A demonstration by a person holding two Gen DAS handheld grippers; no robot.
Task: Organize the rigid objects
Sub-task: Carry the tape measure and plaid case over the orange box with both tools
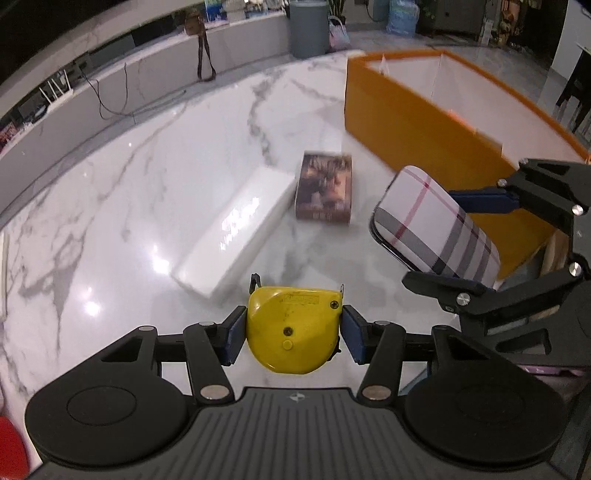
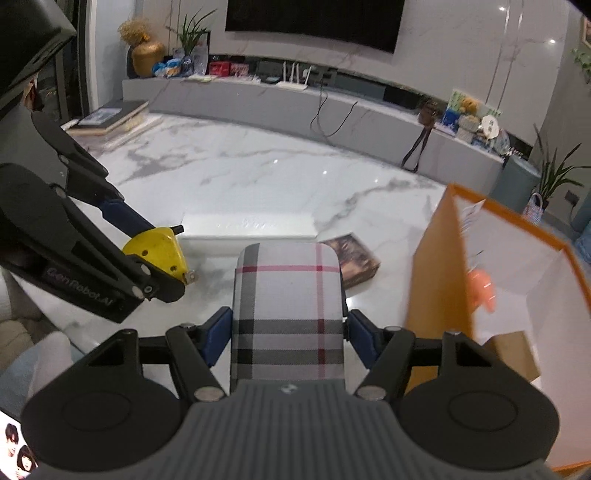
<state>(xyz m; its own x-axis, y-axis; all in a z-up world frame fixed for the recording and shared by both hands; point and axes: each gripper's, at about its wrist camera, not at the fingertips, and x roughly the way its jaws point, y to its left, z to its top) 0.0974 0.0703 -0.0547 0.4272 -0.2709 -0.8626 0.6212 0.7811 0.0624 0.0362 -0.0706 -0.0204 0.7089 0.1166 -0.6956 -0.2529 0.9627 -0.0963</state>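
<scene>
My left gripper [image 1: 294,328] is shut on a yellow tape measure [image 1: 293,325], held above the marble table; it also shows in the right wrist view [image 2: 159,253]. My right gripper [image 2: 288,328] is shut on a plaid glasses case [image 2: 288,306], seen in the left wrist view [image 1: 437,225] beside the orange box [image 1: 424,129]. A long white box [image 1: 236,229] and a dark picture box [image 1: 325,186] lie on the table ahead. The orange box's white inside [image 2: 535,288] holds an orange object [image 2: 482,290] and a brown item [image 2: 513,354].
The marble table [image 1: 147,166] stretches left and ahead. A grey TV bench [image 2: 332,107] with a router, cables and ornaments runs behind it. Books [image 2: 107,120] lie at the table's far left corner. A grey bin [image 1: 308,27] stands beyond the table.
</scene>
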